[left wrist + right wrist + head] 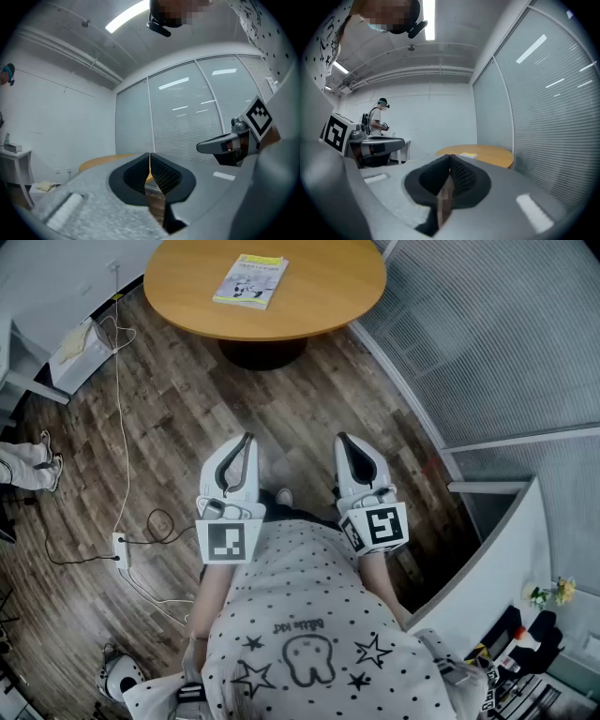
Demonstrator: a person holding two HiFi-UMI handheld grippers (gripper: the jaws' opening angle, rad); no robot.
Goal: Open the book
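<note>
Grey and white, the left gripper and the right gripper hung side by side just beyond the person's dotted shirt, above the wood floor. Both were clenched, tips meeting, nothing between the 2 jaws of either. Farther off stood a round wooden table; the book lay closed on it, well apart from both grippers.

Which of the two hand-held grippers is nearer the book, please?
The left hand-held gripper: the book lies almost straight ahead of it on the round table, whereas the right hand-held gripper is offset to one side.
</note>
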